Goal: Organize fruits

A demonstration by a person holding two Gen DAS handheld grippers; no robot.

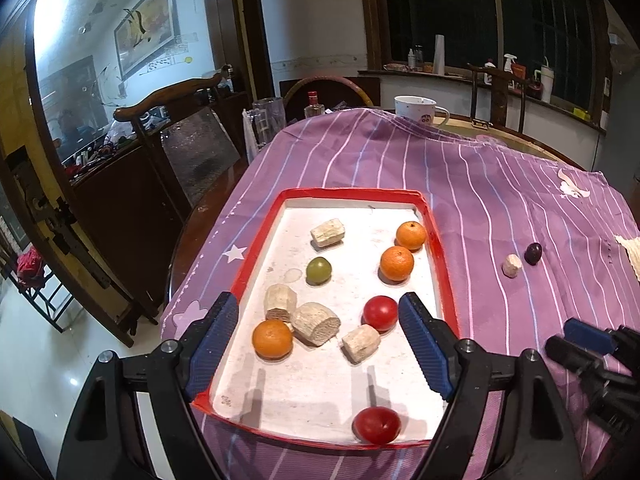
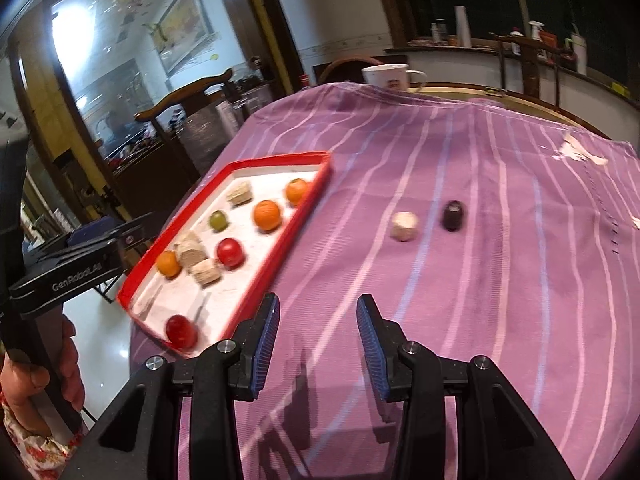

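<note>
A red-rimmed white tray (image 1: 362,193) (image 2: 280,240) on the purple striped cloth holds three oranges (image 1: 272,339), two red tomatoes (image 1: 380,313), a green fruit (image 1: 318,270) and several beige chunks (image 1: 315,323). My left gripper (image 1: 318,312) is open and empty above the tray's near half. A beige chunk (image 2: 405,227) (image 1: 512,265) and a dark purple fruit (image 2: 454,215) (image 1: 533,253) lie on the cloth right of the tray. My right gripper (image 2: 318,312) is open and empty over bare cloth, well short of them.
A white mug (image 1: 416,109) stands at the table's far edge beside a glass pitcher (image 1: 267,120) and a bottle. A wooden chair (image 1: 176,128) stands left of the table. White paper (image 1: 630,250) lies at the cloth's right edge.
</note>
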